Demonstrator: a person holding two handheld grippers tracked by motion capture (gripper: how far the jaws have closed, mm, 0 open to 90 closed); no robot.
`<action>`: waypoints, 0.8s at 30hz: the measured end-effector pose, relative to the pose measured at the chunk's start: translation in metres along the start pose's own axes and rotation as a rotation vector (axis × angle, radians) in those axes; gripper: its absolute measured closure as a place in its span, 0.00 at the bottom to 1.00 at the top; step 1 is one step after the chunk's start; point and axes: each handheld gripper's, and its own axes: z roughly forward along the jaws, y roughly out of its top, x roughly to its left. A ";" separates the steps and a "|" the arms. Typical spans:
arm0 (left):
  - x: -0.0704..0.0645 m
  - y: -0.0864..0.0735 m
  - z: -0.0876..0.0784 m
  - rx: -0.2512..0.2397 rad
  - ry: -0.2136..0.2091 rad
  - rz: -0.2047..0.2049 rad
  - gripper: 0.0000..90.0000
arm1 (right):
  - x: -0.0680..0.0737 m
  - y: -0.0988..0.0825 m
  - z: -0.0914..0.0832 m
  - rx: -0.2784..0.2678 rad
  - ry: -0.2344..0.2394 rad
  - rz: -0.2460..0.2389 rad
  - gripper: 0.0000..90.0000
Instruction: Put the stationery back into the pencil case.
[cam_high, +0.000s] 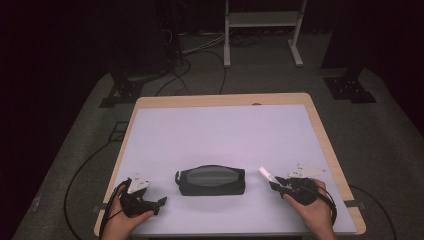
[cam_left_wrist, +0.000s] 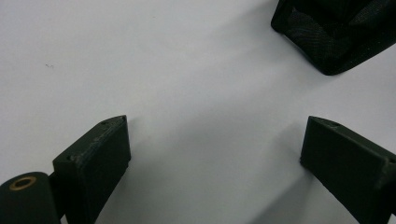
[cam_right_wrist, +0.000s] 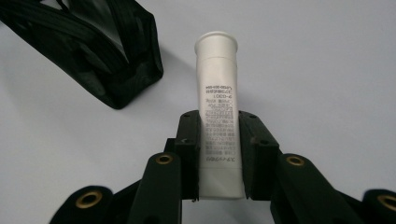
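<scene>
Dark room, white-topped table (cam_high: 220, 125). At left, left gripper (cam_high: 161, 202) low on the near edge, jaws spread wide over bare tabletop, nothing between. At centre, black pouch (cam_high: 211, 180), long axis across the table, mouth upward. At right, right gripper (cam_high: 274, 183) clamped on white tube (cam_right_wrist: 218, 112), cap end aimed leftward toward pouch, just beside its right end; nearer hand by far for loading.
</scene>
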 end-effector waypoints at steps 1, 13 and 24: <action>0.000 0.000 0.000 -0.001 0.000 0.000 0.08 | 0.000 0.001 0.000 -0.007 0.006 -0.001 0.78; 0.000 0.000 0.000 0.000 0.000 -0.001 0.08 | 0.001 0.017 -0.010 -0.058 0.072 -0.059 0.78; 0.000 0.000 0.000 0.000 0.000 -0.001 0.08 | 0.001 0.037 -0.015 -0.107 0.138 -0.126 0.78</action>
